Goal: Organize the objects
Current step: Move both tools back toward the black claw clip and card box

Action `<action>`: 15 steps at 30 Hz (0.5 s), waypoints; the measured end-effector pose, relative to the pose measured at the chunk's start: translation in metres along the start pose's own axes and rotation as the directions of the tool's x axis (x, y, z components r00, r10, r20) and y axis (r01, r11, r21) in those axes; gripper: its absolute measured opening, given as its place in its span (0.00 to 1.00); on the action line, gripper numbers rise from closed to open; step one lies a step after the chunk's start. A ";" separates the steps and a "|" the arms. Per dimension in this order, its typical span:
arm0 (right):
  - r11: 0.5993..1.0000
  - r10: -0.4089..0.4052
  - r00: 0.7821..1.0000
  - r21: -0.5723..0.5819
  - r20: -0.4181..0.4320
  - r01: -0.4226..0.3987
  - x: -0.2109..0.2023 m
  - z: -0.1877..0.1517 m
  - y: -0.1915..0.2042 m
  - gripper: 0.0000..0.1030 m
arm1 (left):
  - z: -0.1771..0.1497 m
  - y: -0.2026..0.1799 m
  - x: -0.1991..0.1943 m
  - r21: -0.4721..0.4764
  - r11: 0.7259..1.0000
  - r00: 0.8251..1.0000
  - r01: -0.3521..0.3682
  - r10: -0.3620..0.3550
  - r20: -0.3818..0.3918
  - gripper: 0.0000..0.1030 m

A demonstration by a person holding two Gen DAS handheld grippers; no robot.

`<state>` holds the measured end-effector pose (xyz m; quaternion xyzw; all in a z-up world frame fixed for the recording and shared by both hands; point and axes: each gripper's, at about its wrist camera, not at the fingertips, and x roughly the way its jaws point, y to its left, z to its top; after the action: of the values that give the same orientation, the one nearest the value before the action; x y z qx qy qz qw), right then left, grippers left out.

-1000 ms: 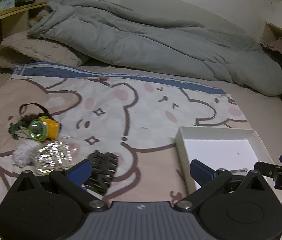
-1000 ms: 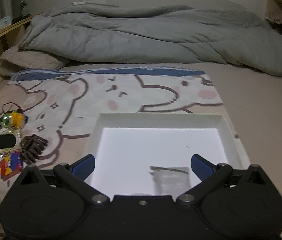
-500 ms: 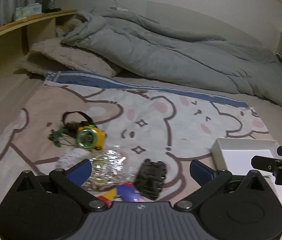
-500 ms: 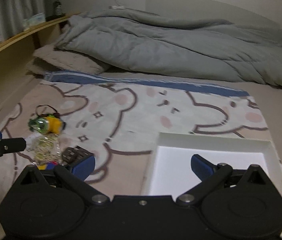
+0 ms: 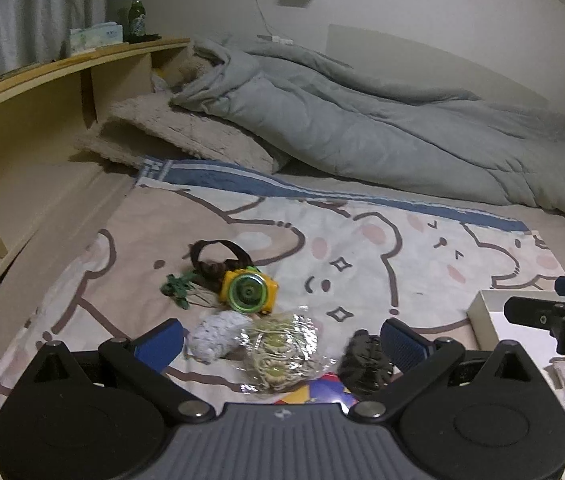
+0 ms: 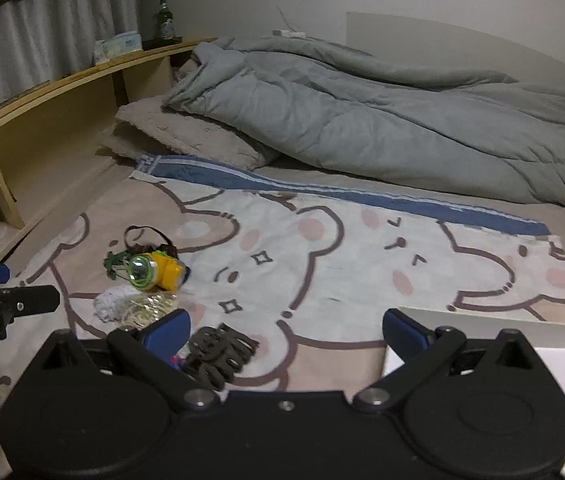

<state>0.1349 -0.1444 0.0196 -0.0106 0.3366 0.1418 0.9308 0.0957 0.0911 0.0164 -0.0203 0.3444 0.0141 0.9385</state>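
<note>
While both tools are held wide apart and empty, the left gripper point(image 5: 282, 338) is seen above a crinkled foil packet point(image 5: 282, 346), with a white knitted ball point(image 5: 216, 332) at its 9 o'clock and a ridged black hair claw point(image 5: 364, 362) at its 3 o'clock. At 12 o'clock lies a glossy yellow headlamp point(image 5: 248, 290). The right gripper point(image 6: 284, 330) is poised over the printed blanket point(image 6: 322, 248); a rectangular white box point(image 6: 562, 344) lies at its 3 o'clock.

Home bedroom, rumpled grey duvet point(image 5: 382, 136), pillow point(image 5: 186, 136), cartoon-bear blanket point(image 6: 322, 256), wooden headboard shelf point(image 5: 62, 80), curtain point(image 6: 42, 28)
</note>
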 end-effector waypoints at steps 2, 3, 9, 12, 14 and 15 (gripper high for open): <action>0.999 0.038 0.999 0.014 0.007 -0.038 0.001 0.000 0.002 1.00 | 0.000 0.003 0.001 0.013 1.000 1.000 -0.011 0.011 0.006 1.00; 0.998 0.051 0.999 0.026 0.008 -0.052 0.002 0.000 0.003 1.00 | -0.001 0.004 0.001 0.020 1.000 1.000 -0.017 0.017 0.006 1.00; 0.997 0.046 0.998 0.057 0.042 -0.048 0.009 -0.002 0.012 1.00 | -0.004 0.010 0.007 0.062 0.998 1.000 -0.010 0.010 -0.002 1.00; 1.000 0.018 0.999 0.016 0.042 -0.019 0.015 -0.005 0.021 1.00 | -0.007 0.013 0.011 0.087 0.996 1.000 0.003 -0.003 -0.002 1.00; 1.000 0.014 0.999 0.003 0.034 -0.015 0.019 -0.007 0.024 1.00 | -0.009 0.014 0.014 0.114 0.993 1.000 0.018 -0.017 -0.009 1.00; 1.000 0.013 1.000 -0.002 0.027 -0.013 0.022 -0.008 0.026 1.00 | -0.010 0.014 0.016 0.132 0.991 1.000 0.028 -0.026 -0.012 1.00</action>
<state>0.1395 -0.1145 0.0015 -0.0070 0.3239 0.1484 0.9343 0.1004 0.1049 -0.0022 0.0371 0.3491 -0.0215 0.9361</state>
